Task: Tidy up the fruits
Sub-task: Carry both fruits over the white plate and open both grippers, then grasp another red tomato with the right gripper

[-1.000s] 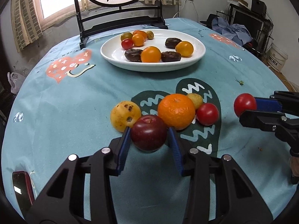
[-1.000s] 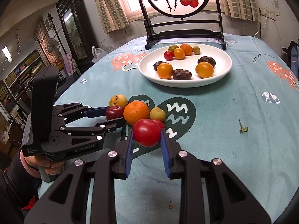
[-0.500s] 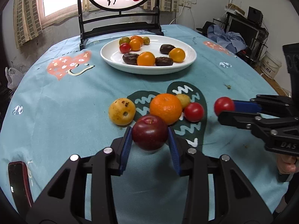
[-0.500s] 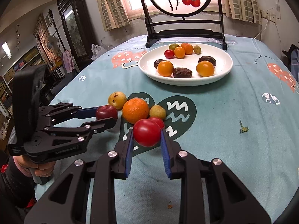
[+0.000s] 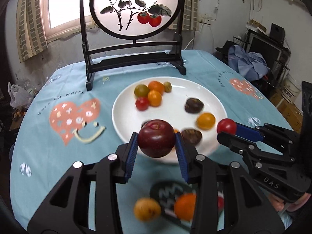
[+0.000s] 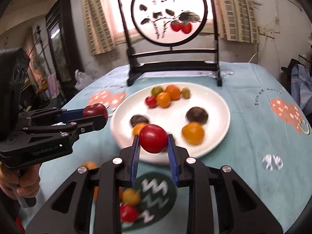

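Left wrist view: the left hand-held gripper (image 5: 156, 143) clamps an apple (image 5: 156, 140) above the plate's (image 5: 124, 105) near rim, the right hand-held gripper (image 6: 153, 144) pinching a tomato (image 6: 153, 138) alongside; released high, either could roll off onto the bench (image 5: 48, 152).

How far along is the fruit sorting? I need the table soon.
Done: small tomatoes and dark fruits lie on the white round plate. In hand: left gripper holds a dark red apple, right gripper a red tomato. Left: yellow pear, orange on the cloth.

Bright window (image 5: 64, 9) backlight — motion-blurred fruit, fisheye-bent dark corners in both views.
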### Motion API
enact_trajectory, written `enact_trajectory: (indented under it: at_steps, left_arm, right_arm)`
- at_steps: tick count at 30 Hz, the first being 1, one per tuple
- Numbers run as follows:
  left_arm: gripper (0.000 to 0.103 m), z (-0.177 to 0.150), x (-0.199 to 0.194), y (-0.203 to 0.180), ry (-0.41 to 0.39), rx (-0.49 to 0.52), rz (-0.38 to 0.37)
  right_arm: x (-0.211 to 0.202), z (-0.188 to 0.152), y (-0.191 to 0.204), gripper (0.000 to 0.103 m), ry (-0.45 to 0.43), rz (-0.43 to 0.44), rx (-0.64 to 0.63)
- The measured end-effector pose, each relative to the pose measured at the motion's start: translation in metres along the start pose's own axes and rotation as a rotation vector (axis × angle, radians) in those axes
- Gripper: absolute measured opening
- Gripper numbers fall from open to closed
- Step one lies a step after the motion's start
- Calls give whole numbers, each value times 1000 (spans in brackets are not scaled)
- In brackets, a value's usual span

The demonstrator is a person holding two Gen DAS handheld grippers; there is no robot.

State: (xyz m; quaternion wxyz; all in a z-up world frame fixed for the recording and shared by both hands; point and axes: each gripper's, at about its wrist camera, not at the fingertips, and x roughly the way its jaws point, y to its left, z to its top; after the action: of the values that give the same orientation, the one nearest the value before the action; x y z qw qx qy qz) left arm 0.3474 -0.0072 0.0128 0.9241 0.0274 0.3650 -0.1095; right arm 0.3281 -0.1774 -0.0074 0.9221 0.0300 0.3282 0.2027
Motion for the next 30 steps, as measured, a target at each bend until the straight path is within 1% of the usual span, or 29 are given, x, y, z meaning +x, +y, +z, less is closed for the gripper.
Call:
enact_trajectory:
  at_steps: [4, 7, 8, 9, 11, 14, 17, 18, 21, 23, 24, 26, 28, 30]
  left_arm:
    - [39, 20, 35, -3, 26, 14, 27]
    - [40, 25, 53, -3, 53, 3, 37]
    - [47, 25, 55, -3, 59, -4, 48]
    - [71, 25, 55, -3, 55, -6, 62]
    - [83, 25, 40, -3, 2, -7, 114]
    - [87, 22, 17, 0, -28, -13, 108]
    - [95, 11, -13, 7, -62, -59, 107]
    - [96, 5, -22, 10, -73, -77, 106]
    - [100, -23, -47, 21, -96, -136, 102]
    - [101, -45, -54, 28, -107, -173, 104]
    - [101, -56, -55, 30, -104, -186, 110]
    - [101, -76, -51, 36, -71, -190, 124]
    - [101, -86, -45, 41, -17, -196, 133]
    - [101, -92, -47, 49, -10, -227, 125]
  right_arm:
    - [27, 13, -13, 28, 28, -15, 16]
    - [39, 18, -18, 31, 48, -22, 19]
    - [40, 19, -19, 36, 55, -25, 24]
    - [40, 19, -19, 40, 59, -28, 27]
    - [34, 18, -19, 41, 44, -32, 32]
    - [21, 14, -15, 41, 31, -24, 20]
    - [2, 4, -7, 41, 8, -19, 2]
    - [-5, -1, -4, 43, 2, -18, -2]
    - [-18, -18, 3, 45, 14, 12, 1]
    - [-25, -31, 10, 45, 37, 47, -12]
    - [-28, -35, 13, 45, 44, 59, -23]
    - [-32, -49, 23, 45, 63, 71, -66]
    - [-33, -62, 31, 45, 105, 87, -94]
    - [-32, -71, 38, 45, 147, 109, -110]
